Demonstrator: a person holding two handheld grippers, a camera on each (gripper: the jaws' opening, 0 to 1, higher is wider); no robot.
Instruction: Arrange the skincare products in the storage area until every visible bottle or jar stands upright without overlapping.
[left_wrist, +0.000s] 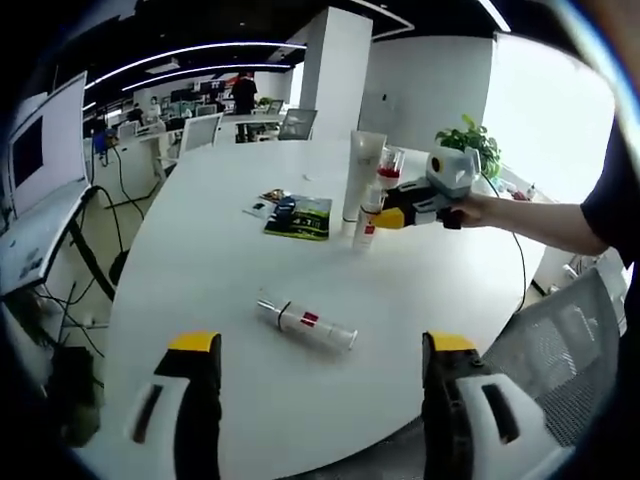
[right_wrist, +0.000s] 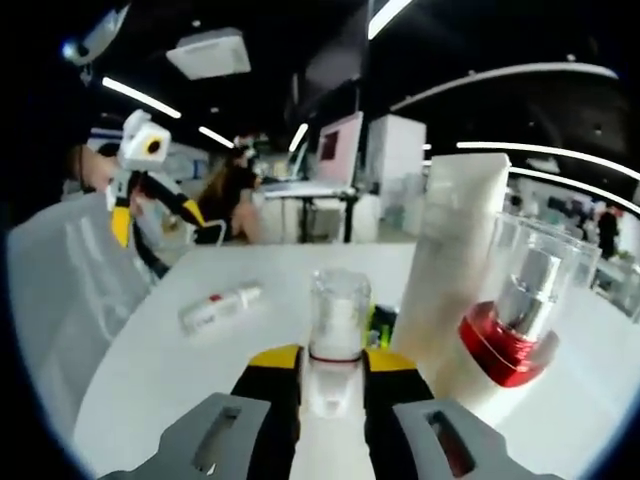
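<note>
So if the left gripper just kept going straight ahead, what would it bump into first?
Most likely the clear bottle lying on its side on the white table, just beyond the left gripper and its open jaws. Depth is hard to judge in this fisheye view.

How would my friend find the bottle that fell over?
Look at the big white round table. Near its front edge, away from the standing bottles by the tall white tube, lies a small clear bottle. It is the one lying flat, with a red label.
</note>
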